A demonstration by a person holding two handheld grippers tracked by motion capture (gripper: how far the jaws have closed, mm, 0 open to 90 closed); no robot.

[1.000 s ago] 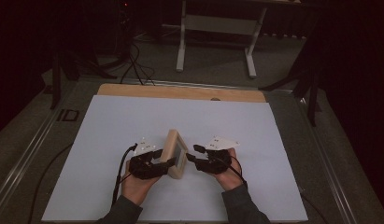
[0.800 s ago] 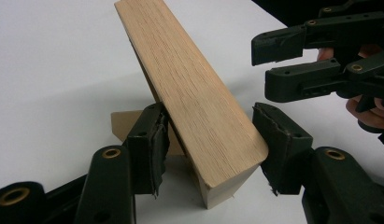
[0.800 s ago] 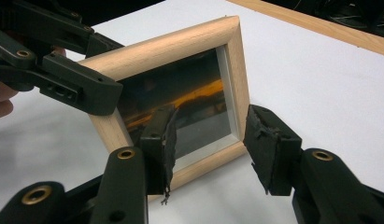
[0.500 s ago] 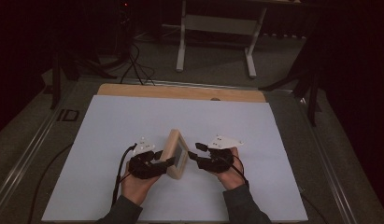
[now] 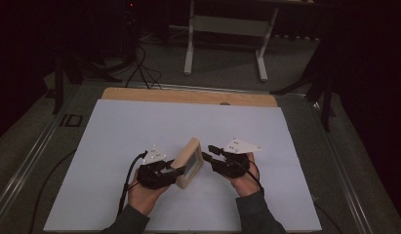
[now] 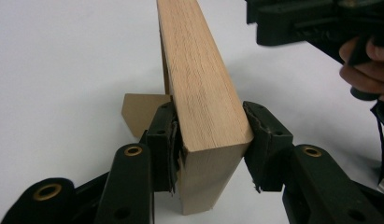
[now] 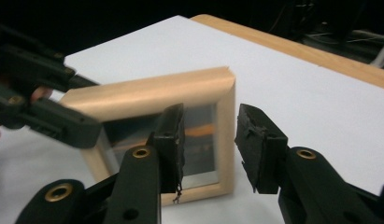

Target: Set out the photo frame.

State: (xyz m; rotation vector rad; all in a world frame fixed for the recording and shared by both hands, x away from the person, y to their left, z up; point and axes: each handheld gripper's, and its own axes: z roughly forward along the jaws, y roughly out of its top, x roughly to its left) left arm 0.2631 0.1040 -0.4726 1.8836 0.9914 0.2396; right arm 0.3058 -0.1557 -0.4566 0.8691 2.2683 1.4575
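1. Left gripper [image 5: 174,171]: its jaws have just been closing and are now clamped across the thickness of the frame [image 5: 190,163], one pad on each face, as seen in the left gripper view [image 6: 209,142]. The grip is likely meant to steady the frame on edge.
2. The frame [image 6: 199,93] is stood upright on the white sheet [image 5: 115,141], near the front middle, between the two hands. A small stand flap [image 6: 139,112] is seen behind it, which probably props it up.
3. Right gripper [image 5: 208,157]: its jaws have just been closing but are held narrowly apart, straddling the frame's side bar [image 7: 225,135] in the right gripper view. No pad is seen pressing the wood yet.
4. Judged: a second hold is being set up so the frame can be lifted or turned by both hands.
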